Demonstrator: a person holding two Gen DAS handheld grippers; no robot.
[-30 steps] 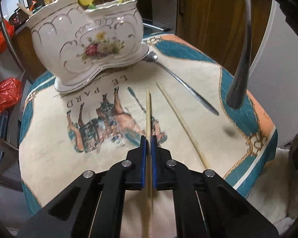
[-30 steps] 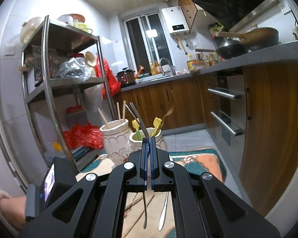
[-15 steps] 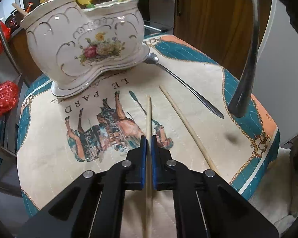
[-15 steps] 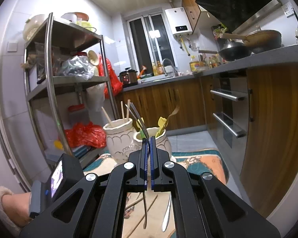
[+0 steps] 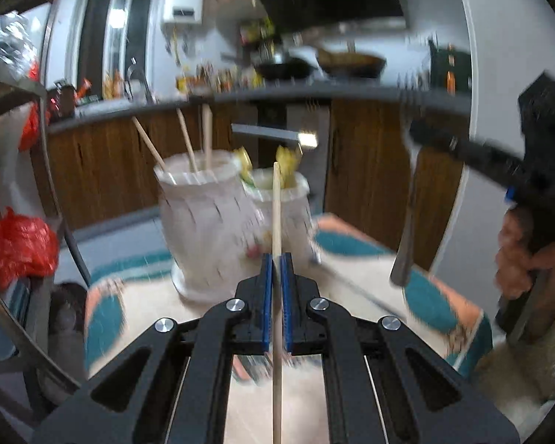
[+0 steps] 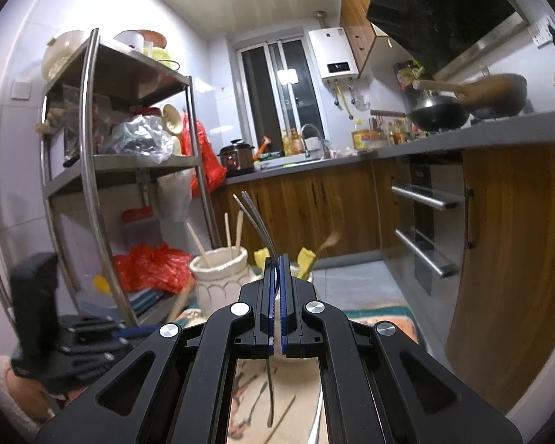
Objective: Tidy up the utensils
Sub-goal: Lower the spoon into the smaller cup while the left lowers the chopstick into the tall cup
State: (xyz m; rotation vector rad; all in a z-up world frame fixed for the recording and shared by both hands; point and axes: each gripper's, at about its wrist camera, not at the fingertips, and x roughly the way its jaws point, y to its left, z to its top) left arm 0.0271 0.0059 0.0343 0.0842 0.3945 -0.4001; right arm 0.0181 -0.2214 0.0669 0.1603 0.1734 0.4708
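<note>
My left gripper (image 5: 276, 259) is shut on a wooden chopstick (image 5: 276, 203) that it holds off the table, tip pointing up at the white ceramic two-pocket holder (image 5: 211, 222). Other chopsticks (image 5: 187, 140) stand in the holder's left pocket, and yellow-handled pieces (image 5: 285, 155) in the right one. My right gripper (image 6: 276, 270) is shut on a metal fork (image 6: 257, 222), tines up and handle hanging below the jaws. That fork (image 5: 407, 222) hangs at the right of the left wrist view. A spoon (image 6: 318, 418) and another chopstick (image 6: 281, 414) lie on the printed cloth (image 5: 137, 307).
A steel shelf rack (image 6: 88, 185) with a red bag (image 5: 14, 244) stands left of the table. Wooden cabinets and oven handles (image 6: 425, 196) run along the right, with woks on the counter above. A person's hand (image 5: 525, 259) grips the right tool.
My left gripper has lifted the chopstick off the cloth and tilted upward, so the holder's rim and the counter now fill its view. The right gripper and its fork have barely shifted.
</note>
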